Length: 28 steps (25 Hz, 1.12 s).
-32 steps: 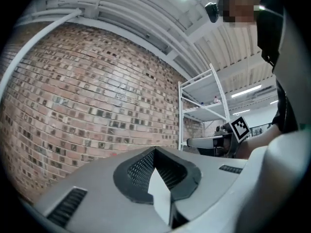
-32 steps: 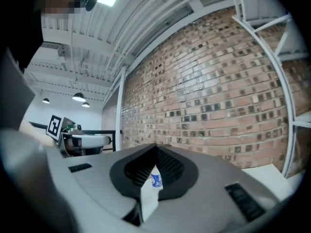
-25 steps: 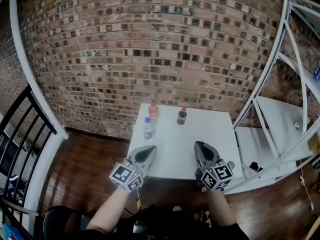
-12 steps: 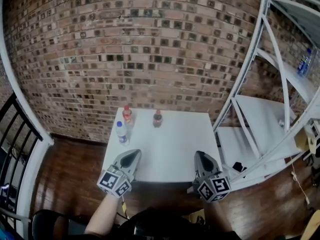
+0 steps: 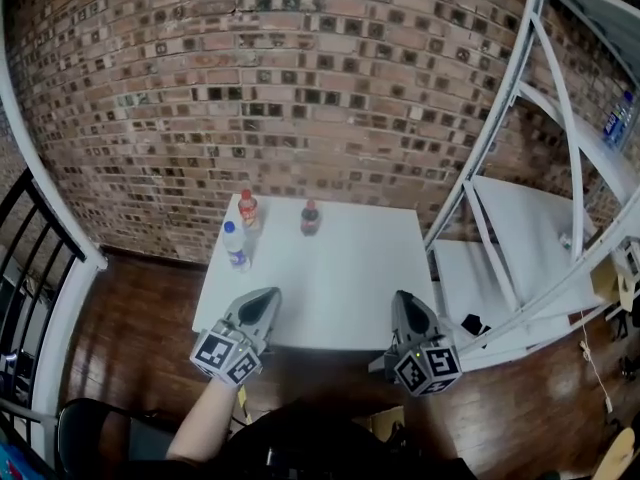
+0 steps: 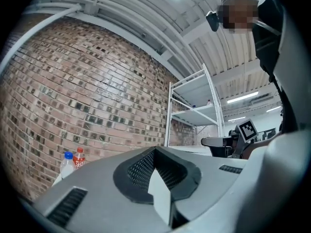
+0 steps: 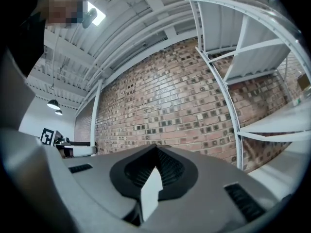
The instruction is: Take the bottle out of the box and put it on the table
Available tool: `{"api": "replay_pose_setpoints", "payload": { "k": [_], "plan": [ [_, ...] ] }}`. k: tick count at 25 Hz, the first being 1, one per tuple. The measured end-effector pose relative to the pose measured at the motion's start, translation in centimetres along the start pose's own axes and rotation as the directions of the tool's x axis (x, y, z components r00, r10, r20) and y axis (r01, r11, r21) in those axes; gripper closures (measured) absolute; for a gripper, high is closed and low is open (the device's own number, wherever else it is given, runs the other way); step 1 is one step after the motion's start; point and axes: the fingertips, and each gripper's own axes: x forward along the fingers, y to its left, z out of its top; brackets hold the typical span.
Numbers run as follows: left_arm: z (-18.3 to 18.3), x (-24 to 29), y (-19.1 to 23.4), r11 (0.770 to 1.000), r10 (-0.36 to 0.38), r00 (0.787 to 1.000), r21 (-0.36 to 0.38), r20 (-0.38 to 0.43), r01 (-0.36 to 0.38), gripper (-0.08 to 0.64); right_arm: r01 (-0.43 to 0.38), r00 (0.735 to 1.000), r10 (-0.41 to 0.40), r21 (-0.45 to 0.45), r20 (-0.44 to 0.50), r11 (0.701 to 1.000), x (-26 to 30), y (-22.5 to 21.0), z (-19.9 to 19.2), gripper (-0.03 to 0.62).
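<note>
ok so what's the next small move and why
Probably turn to look for the box, perhaps toward the white metal shelf: no box shows in any view. The left gripper and right gripper are both shut and empty by the near edge of the white table, while the clear blue-capped bottle, the orange red-capped bottle and the dark cola bottle already stand at its far side.

Three bottles stand upright on the white counter (image 5: 340, 278), towards its far left corner. A clear, blue-capped water bottle (image 5: 234, 245) has an orange, red-capped drink bottle (image 5: 248, 210) just behind it. A dark cola bottle (image 5: 311, 218) stands apart to their right.
</note>
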Motion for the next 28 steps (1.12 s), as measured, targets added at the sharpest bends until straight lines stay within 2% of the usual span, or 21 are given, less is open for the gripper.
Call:
{"api": "replay_pose_setpoints", "payload": {
  "k": [8,20,24,28],
  "plan": [
    [0.2,-0.5,0.2,0.999,0.020,1.000,-0.027,0.018,-0.020,0.555,-0.017,1.000,0.016,-0.048,-0.025,0.999,-0.6,1.2,-0.6,0.592],
    [0.7,-2.1,1.3,1.000,0.023,1.000,0.000,-0.008,-0.023,0.555,0.028,0.998,-0.026,0.032,-0.062,0.999,-2.2,-0.6,-1.9,0.592],
    [0.5,-2.6,1.5,1.000,0.024,1.000,-0.004,-0.005,-0.024,0.555,0.029,0.997,-0.028,0.022,-0.072,0.999,-2.2,-0.2,-2.4,0.592],
    [0.2,-2.9,1.0,0.999,0.022,0.999,0.036,-0.024,-0.021,0.555,0.021,0.996,-0.021,-0.005,-0.089,1.000,-2.2,0.3,-2.6,0.592]
  ]
}}
